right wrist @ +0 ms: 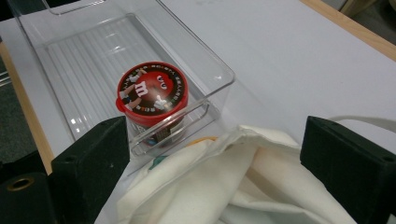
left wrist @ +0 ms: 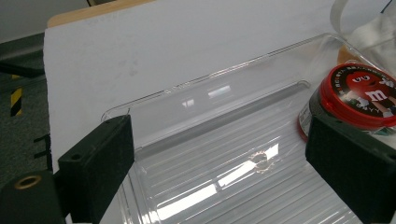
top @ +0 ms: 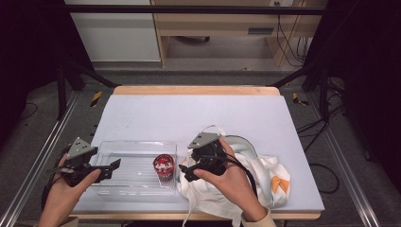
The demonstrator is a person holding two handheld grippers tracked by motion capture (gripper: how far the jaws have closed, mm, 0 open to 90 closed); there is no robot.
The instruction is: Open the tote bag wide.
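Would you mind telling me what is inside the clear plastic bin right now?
The bin holds one red-lidded candy jar at its right end; the lid hides the jar's contents.

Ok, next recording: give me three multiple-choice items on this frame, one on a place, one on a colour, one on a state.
1. Where does the candy jar stand?
A in the clear tray
B on the cloth bag
C on bare table

2. What colour is its lid?
A blue
B red
C green

3. How do the left gripper jaws stand?
A shut on the jar
B shut on the tray wall
C open

Answers: 1 A, the jar stands at the tray's right end. 2 B, the lid is red in both gripper views. 3 C, the jaws stand apart, holding nothing.
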